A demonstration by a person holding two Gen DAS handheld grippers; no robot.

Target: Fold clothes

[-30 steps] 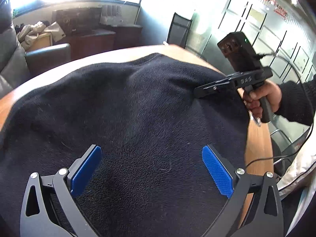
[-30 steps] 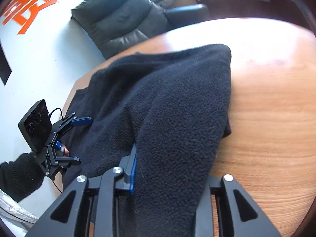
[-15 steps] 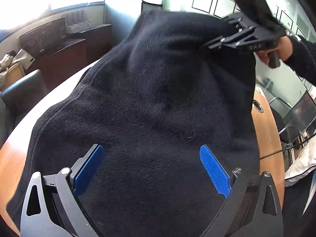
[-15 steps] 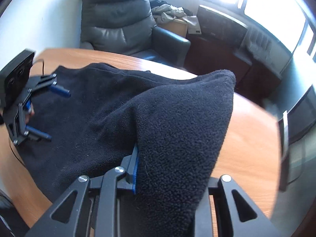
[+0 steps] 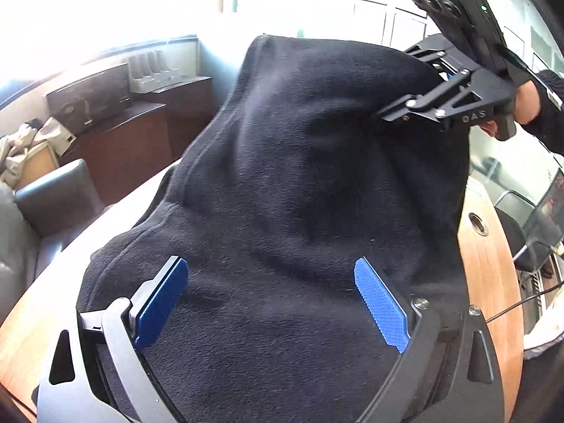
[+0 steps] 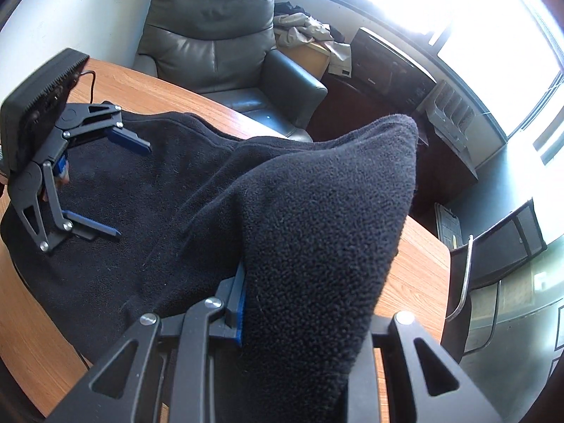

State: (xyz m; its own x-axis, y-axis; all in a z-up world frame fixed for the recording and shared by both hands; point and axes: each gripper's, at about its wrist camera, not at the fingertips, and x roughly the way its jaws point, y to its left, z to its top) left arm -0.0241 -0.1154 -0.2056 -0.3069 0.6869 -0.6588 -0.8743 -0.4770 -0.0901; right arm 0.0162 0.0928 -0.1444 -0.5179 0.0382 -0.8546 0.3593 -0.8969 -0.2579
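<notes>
The black fleece garment (image 5: 289, 190) lies spread over the rounded wooden desk (image 6: 42, 317), its near part flat on the wood and one thick fold pulled up off the surface into a peak. That raised fold is clamped in the right hand-held gripper (image 6: 299, 317): in the right wrist view the fleece fills the gap between its fingers, one blue pad (image 6: 240, 299) pressed against the cloth and the other hidden beneath it. In the left wrist view the same gripper shows at the upper right, held by a hand (image 5: 525, 102) in a dark sleeve, with the garment draping down from it to the desk. The left hand-held gripper (image 5: 275, 303) stands over the flat part of the garment with its jaws wide; they have just been closing a little, and its blue pads (image 5: 382, 308) sit apart over the fleece without pinching any of it. Beyond the desk a grey leather armchair (image 6: 218, 35) stands against the wall, with a heap of pale clothes (image 6: 306, 28) on a box beside it, a dark cabinet (image 5: 116, 120) under bright windows, and a black office chair (image 6: 493, 257) at the desk's far edge.
</notes>
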